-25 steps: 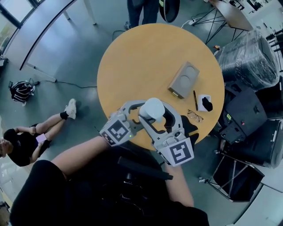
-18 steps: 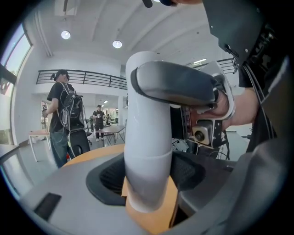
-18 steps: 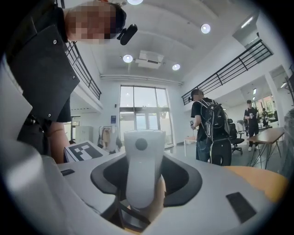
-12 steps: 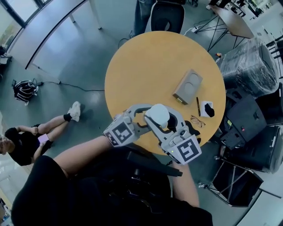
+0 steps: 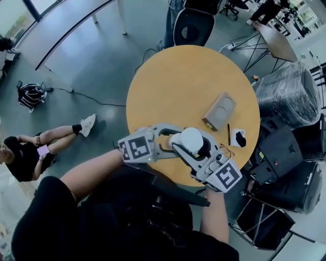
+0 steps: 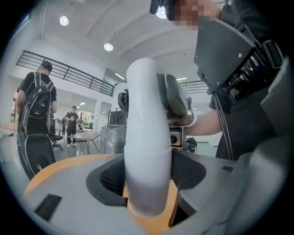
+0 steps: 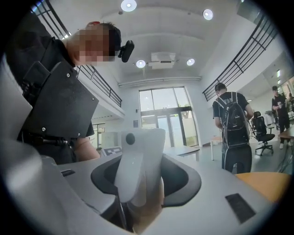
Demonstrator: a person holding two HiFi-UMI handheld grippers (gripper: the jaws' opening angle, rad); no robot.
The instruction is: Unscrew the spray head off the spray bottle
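Standing upright, head uppermost, the spray bottle (image 6: 144, 137) is clamped from 9 o'clock by the left hand-held gripper (image 6: 149, 179); the right hand-held gripper (image 7: 140, 186), jaws just closing, pinches the spray head (image 7: 138, 153).

A: How's the light?
B: Bright and even. In the head view, daylight comes in through the windows (image 5: 15, 15) at top left, and the worktop (image 5: 188, 92) carries only faint shadows.
A: And the 2 gripper views?
B: Round ceiling lights (image 7: 128, 5) glare white and the glazed doorway (image 7: 167, 117) burns out. Corners go black, straight lines bow, and the spray bottle (image 6: 147, 137) near the lens is soft.
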